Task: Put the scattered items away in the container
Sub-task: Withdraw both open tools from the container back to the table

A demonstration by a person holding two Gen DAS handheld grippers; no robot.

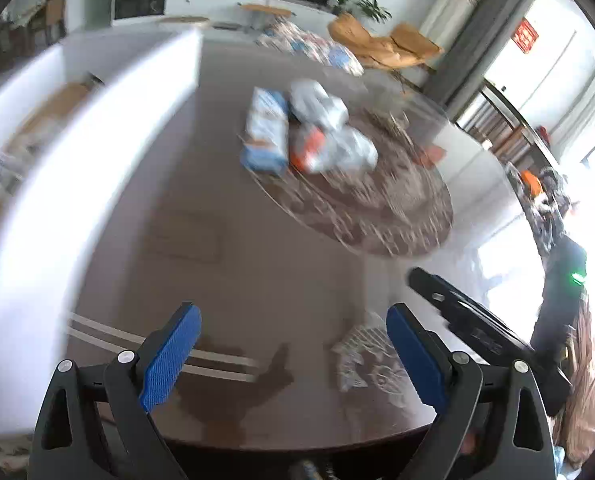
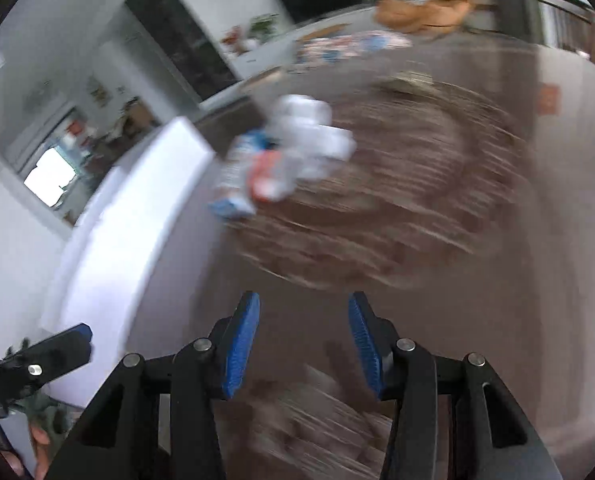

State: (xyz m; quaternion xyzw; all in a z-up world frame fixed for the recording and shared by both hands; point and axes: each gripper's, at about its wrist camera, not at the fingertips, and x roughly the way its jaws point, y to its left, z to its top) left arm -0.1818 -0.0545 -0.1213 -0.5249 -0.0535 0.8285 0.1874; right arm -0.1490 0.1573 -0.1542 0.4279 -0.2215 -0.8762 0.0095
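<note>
Both tongs, left and right, gaped wide and empty above the tabletop. Packets lay heaped on a round mat, beside the white container. Probably light, crinkly, slippery; best pinched across a flat middle.

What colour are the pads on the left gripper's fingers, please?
Blue, with a fine textured surface, on black fingers; the left wrist view shows them best.

The table looks like dark polished wood – glossy, with reflections. The packets seem shiny crinkled plastic. Each tool has matt black plastic arms, metal rivets and ribbed blue pads – rubbery-looking
</note>
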